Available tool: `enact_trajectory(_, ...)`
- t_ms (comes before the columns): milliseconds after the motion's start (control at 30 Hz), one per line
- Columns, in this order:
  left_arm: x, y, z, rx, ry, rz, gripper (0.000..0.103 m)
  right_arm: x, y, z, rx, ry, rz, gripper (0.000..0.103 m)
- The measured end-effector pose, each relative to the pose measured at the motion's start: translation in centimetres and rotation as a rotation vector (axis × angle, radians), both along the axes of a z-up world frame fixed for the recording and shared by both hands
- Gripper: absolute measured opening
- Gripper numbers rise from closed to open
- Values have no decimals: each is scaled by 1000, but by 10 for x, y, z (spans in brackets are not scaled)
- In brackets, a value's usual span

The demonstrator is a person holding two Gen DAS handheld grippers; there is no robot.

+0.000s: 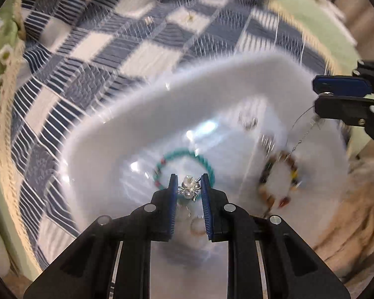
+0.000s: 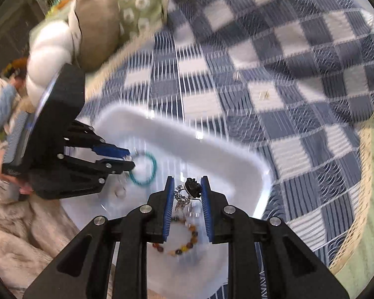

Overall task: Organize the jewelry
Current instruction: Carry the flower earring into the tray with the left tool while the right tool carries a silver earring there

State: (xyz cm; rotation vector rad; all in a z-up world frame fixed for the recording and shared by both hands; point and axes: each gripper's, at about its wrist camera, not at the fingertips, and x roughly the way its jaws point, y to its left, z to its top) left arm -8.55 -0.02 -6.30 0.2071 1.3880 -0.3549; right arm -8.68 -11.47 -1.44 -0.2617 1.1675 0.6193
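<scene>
Jewelry is what I am sorting, and each of my hands has one piece. My left fingers are nearly closed on a little silver brooch with pearls. It is bumpy and shiny. My right fingers are nearly closed too, pinching a silver ring with a dark flower top. I squeeze tight because these things are tiny and slippery.

I hold both pieces just above the white tray. It is smooth plastic with round corners and a raised rim, so I think nothing can roll out. A clear wall seems to split it into parts.

A round teal bead bracelet lies in one part. A bracelet of brown and amber beads lies in the next.

The tray sits on a soft blue and white checked blanket, good for a gentle landing.
</scene>
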Motion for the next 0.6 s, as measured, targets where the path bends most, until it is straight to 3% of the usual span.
enact_trajectory(167, -9, -12, -18, 51, 5, -42, 18, -13, 15, -42, -83, 59, 36, 22)
enact_trajectory(300, -9, -14, -23, 70, 4, -55, 18, -20, 25, -60, -123, 82, 77, 22)
enact_trajectory(600, -11, -20, -21, 77, 4, -73, 18, -24, 28, -64, -159, 83, 98, 23)
